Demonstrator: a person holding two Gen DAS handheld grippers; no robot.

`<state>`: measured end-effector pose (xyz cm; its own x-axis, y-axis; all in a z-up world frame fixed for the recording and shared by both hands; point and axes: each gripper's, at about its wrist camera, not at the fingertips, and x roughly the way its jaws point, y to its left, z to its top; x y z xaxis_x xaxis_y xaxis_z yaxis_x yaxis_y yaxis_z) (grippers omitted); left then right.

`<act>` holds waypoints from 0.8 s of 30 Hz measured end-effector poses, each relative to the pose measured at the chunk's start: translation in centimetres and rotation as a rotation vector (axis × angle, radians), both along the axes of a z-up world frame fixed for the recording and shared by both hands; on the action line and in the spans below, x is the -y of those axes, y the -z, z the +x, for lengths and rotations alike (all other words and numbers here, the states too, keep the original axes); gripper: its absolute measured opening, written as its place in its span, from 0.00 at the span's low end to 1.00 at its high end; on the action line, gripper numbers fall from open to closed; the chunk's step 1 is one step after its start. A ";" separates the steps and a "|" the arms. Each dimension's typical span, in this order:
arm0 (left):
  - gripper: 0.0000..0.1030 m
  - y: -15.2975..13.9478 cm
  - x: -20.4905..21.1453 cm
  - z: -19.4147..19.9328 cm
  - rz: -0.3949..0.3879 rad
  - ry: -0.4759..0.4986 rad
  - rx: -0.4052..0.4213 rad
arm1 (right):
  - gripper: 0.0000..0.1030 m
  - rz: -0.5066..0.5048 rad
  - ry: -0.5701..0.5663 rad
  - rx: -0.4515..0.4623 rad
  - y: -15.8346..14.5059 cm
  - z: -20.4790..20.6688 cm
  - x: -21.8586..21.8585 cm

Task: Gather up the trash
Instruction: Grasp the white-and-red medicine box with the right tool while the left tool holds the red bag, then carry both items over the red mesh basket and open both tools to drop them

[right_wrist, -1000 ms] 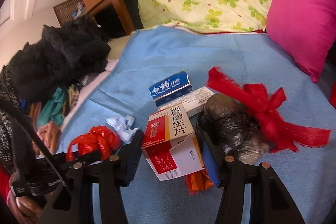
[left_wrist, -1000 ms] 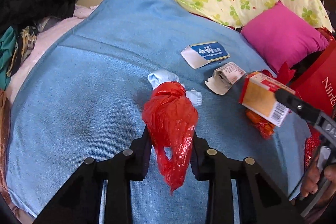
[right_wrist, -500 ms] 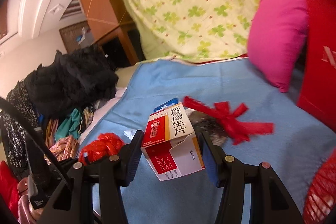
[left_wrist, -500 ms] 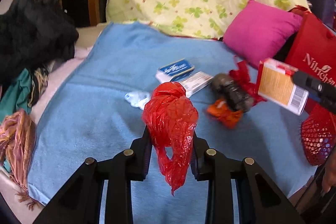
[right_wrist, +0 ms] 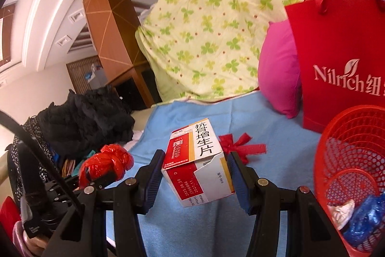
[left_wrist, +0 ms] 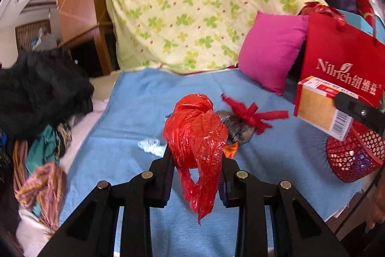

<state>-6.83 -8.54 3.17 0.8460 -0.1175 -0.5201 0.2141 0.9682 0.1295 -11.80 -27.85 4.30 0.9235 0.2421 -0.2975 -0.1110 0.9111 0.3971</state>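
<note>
A red bag (left_wrist: pixel 196 136) was clamped in the left hand-held gripper (left_wrist: pixel 195 175), a box (right_wrist: pixel 199 160) in the right hand-held gripper (right_wrist: pixel 196 175), above the bed (left_wrist: pixel 134 112); a basket (right_wrist: pixel 349 160) was seen at its right edge.

Left gripper (left_wrist: pixel 195 160) clamped on red bag (left_wrist: pixel 196 136); right gripper (right_wrist: pixel 196 170) clamped on carton (right_wrist: pixel 198 160), both raised

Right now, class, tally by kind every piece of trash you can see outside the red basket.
Red plastic bag: 1
Medicine box: 1
Red ribbon bow: 1
White tissue wad: 1
Orange wrapper: 1
Grey shiny bundle: 1
Total: 6
</note>
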 end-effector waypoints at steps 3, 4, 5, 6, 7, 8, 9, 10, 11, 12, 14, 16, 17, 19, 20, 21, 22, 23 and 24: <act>0.31 -1.3 1.2 -1.3 0.019 0.019 0.031 | 0.55 -0.006 0.011 0.028 -0.5 -1.1 0.5; 0.32 -1.6 1.6 -1.6 0.025 0.024 0.039 | 0.55 -0.008 0.013 0.040 -0.7 -1.6 0.7; 0.32 -1.8 1.9 -1.9 0.030 0.028 0.046 | 0.55 -0.008 0.014 0.047 -0.8 -1.9 0.8; 0.31 -2.1 2.3 -2.1 0.037 0.033 0.054 | 0.55 -0.009 0.017 0.056 -0.9 -2.3 1.0; 0.32 -2.3 2.6 -2.4 0.042 0.037 0.058 | 0.55 -0.010 0.021 0.065 -1.0 -2.7 1.2; 0.32 -2.5 2.9 -2.6 0.046 0.041 0.062 | 0.55 -0.009 0.023 0.069 -1.0 -2.8 1.5; 0.32 -2.7 3.3 -2.9 0.053 0.046 0.068 | 0.55 -0.009 0.028 0.075 -1.0 -3.1 1.9; 0.32 -2.8 3.6 -3.1 0.058 0.050 0.073 | 0.55 -0.007 0.034 0.078 -1.0 -3.3 2.2; 0.32 -3.0 3.9 -3.2 0.064 0.054 0.077 | 0.55 -0.005 0.040 0.082 -1.0 -3.6 2.5; 0.32 -3.1 4.2 -3.3 0.068 0.056 0.080 | 0.55 -0.002 0.045 0.085 -1.0 -3.9 2.8; 0.32 -3.3 4.8 -3.5 0.077 0.061 0.087 | 0.55 0.002 0.057 0.093 -1.0 -4.3 3.4; 0.32 -3.5 5.5 -3.7 0.084 0.068 0.095 | 0.55 0.000 0.073 0.098 -0.9 -4.8 4.0; 0.32 -3.6 5.8 -3.8 0.088 0.072 0.098 | 0.55 0.001 0.077 0.099 -0.9 -4.9 4.2; 0.32 -3.6 6.6 -4.1 0.099 0.080 0.105 | 0.55 0.007 0.086 0.102 -0.9 -5.2 4.9; 0.32 -3.6 6.9 -4.2 0.104 0.084 0.107 | 0.55 0.009 0.089 0.103 -0.9 -5.2 5.1; 0.32 -3.7 7.2 -4.3 0.110 0.088 0.109 | 0.55 0.013 0.095 0.105 -0.9 -5.4 5.5; 0.32 -3.7 7.6 -4.3 0.113 0.092 0.108 | 0.55 0.015 0.099 0.105 -0.9 -5.5 5.7; 0.32 -3.7 7.9 -4.3 0.116 0.096 0.108 | 0.55 0.021 0.102 0.106 -0.9 -5.6 6.0; 0.32 -3.6 8.1 -4.3 0.120 0.100 0.109 | 0.55 0.027 0.106 0.106 -0.9 -5.6 6.3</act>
